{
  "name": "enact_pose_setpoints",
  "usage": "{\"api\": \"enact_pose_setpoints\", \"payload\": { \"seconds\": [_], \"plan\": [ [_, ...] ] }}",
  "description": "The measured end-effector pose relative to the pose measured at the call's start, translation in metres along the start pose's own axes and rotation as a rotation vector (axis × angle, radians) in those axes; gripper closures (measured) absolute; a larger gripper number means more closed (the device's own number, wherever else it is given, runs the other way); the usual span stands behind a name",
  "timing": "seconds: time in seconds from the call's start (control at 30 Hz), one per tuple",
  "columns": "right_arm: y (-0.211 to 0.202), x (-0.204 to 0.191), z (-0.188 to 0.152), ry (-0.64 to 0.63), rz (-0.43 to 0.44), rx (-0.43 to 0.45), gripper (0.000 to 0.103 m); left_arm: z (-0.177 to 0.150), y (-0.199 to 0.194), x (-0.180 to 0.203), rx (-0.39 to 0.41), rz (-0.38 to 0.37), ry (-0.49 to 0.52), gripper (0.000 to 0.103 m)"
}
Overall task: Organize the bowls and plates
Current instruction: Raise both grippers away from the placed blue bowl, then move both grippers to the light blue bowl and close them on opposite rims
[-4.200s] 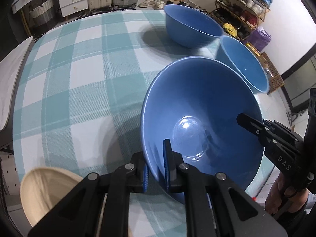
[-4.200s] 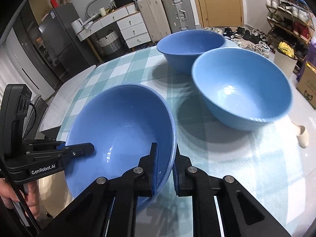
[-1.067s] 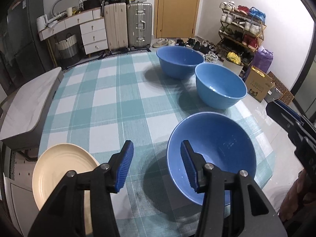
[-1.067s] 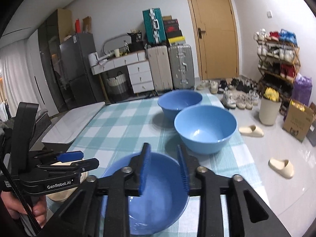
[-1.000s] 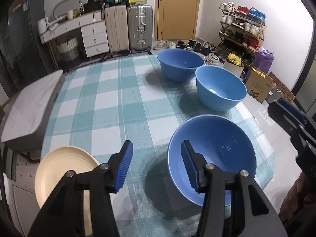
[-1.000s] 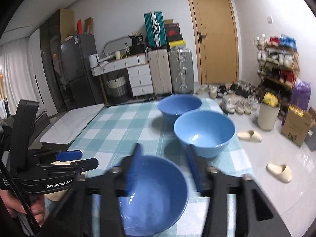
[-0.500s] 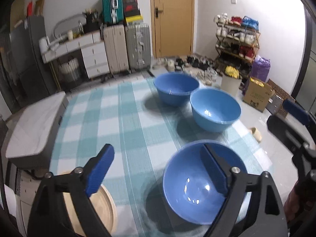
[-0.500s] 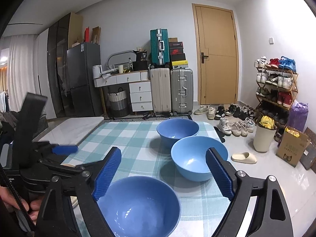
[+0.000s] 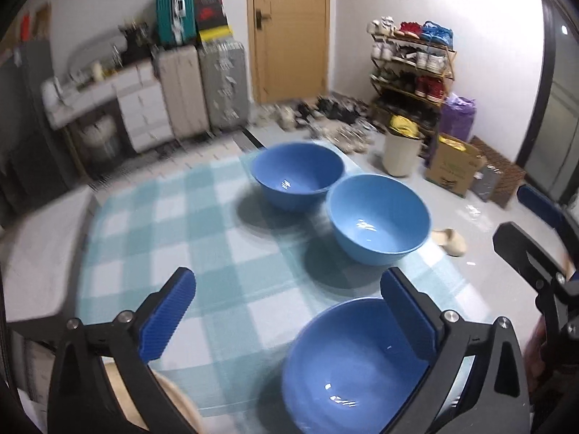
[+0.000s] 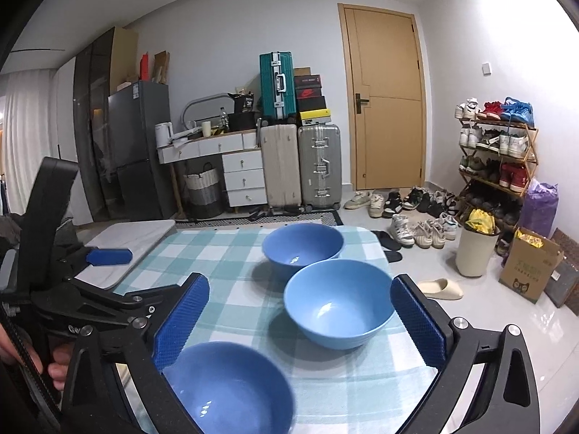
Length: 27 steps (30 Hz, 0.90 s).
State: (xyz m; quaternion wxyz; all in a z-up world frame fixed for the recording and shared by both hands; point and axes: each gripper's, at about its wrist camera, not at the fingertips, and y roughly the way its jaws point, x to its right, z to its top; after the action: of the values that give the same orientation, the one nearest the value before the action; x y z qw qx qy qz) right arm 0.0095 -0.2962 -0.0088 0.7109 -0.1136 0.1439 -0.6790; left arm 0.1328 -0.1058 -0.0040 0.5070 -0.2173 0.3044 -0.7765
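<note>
Three blue bowls stand on the teal checked tablecloth [image 9: 163, 238]: a far bowl [image 9: 296, 175], a middle bowl [image 9: 378, 218] and a near bowl [image 9: 354, 361] at the front edge. A cream plate [image 9: 173, 398] peeks out at the lower left. My left gripper [image 9: 287, 316] hovers above and behind the near bowl, its jaws still opening with nothing gripped. My right gripper [image 10: 298, 322] hangs above the near bowl [image 10: 228, 387], facing the middle bowl [image 10: 338, 302] and far bowl [image 10: 302, 244]; its jaws are also opening, pads touching nothing. Each gripper appears at the edge of the other's view.
A grey slab-topped stand [image 10: 126, 238] adjoins the table's left side. Beyond the table are suitcases [image 10: 300, 166], a drawer unit [image 10: 242, 177], a shoe rack [image 10: 495, 152], a bin [image 10: 474, 253], a cardboard box [image 10: 528, 271] and a slipper [image 10: 439, 287] on the floor.
Both grippers let go of the near bowl's rim, leaving it on the cloth. They have since risen and drawn back, and their jaws have spread wide.
</note>
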Motion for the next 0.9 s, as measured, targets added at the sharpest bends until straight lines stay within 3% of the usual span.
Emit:
{"api": "enact_pose_setpoints", "payload": {
  "seconds": [0.23, 0.57, 0.73, 0.9],
  "plan": [
    [0.023, 0.032, 0.014, 0.054, 0.029, -0.041, 0.001, 0.030, 0.043, -0.008, -0.119, -0.048, -0.055, 0.000],
    [0.049, 0.078, 0.031, 0.159, 0.062, -0.080, 0.001, 0.054, 0.112, 0.016, -0.283, -0.090, 0.008, 0.001],
    [0.049, 0.102, 0.048, 0.231, 0.106, -0.063, 0.001, 0.064, 0.123, 0.029, -0.285, -0.088, 0.026, 0.001],
    [0.046, 0.107, 0.068, 0.180, 0.091, -0.031, 0.001, 0.071, 0.135, 0.035, -0.281, -0.087, 0.030, 0.001]
  ]
}}
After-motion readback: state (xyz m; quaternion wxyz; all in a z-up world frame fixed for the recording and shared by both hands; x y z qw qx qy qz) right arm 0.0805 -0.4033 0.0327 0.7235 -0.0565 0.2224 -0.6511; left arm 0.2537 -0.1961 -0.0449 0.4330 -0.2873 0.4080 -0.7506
